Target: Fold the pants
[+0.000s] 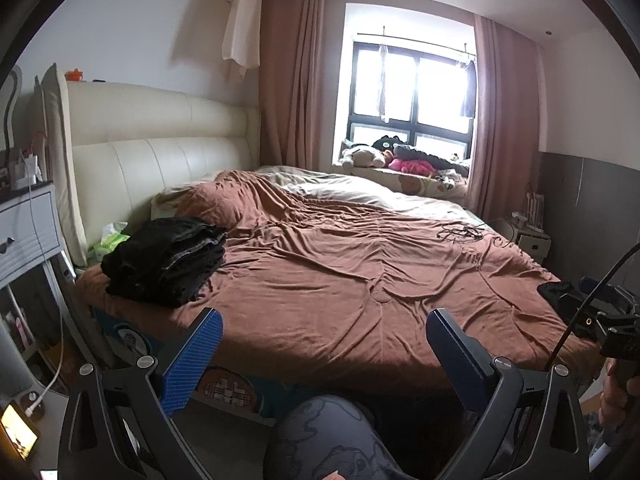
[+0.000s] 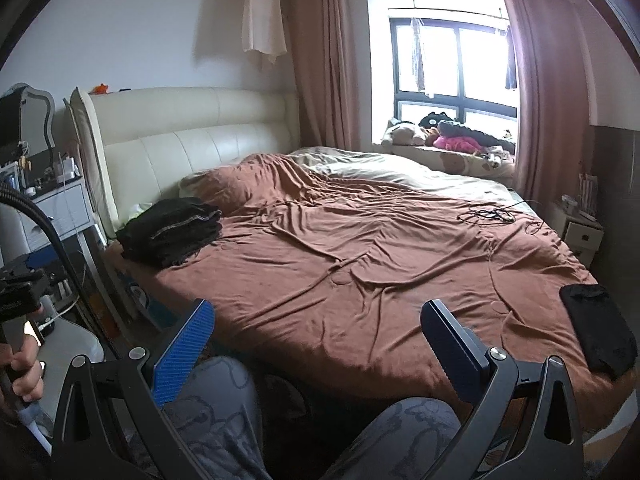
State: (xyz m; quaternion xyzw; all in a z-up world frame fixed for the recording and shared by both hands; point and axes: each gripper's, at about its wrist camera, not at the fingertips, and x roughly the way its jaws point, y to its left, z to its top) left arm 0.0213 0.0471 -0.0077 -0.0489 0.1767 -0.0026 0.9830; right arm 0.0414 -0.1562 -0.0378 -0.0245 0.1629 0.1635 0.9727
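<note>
Pants: a stack of folded black pants [image 1: 166, 262] lies on the near left corner of the bed, close to the cream headboard [image 1: 160, 136]; in the right wrist view the same stack [image 2: 172, 232] sits far left of the jaws.
Second dark garment: a flat black piece [image 2: 598, 330] lies at the near right edge of the bed, right of the right gripper and apart from it; whether it is pants cannot be told.
Left gripper: the left gripper [image 1: 324, 332] hangs in front of the near bed edge, jaws wide apart, holding nothing and touching nothing; the pants stack lies up and left of its blue left finger.
Right gripper: the right gripper [image 2: 318, 322] is likewise held before the near bed edge, jaws wide apart and empty.
Bed: a wrinkled brown cover [image 1: 360, 264] spreads between both grippers and the far side, bare in the middle.
Cables: a tangle of black cable [image 2: 486, 214] lies on the far right of the cover.
Below: the person's knees in grey patterned trousers [image 2: 224, 412] sit under the jaws.
Around: a white nightstand [image 1: 28, 228] stands left of the bed; plush toys [image 1: 384, 154] lie on the window sill at the far side.
</note>
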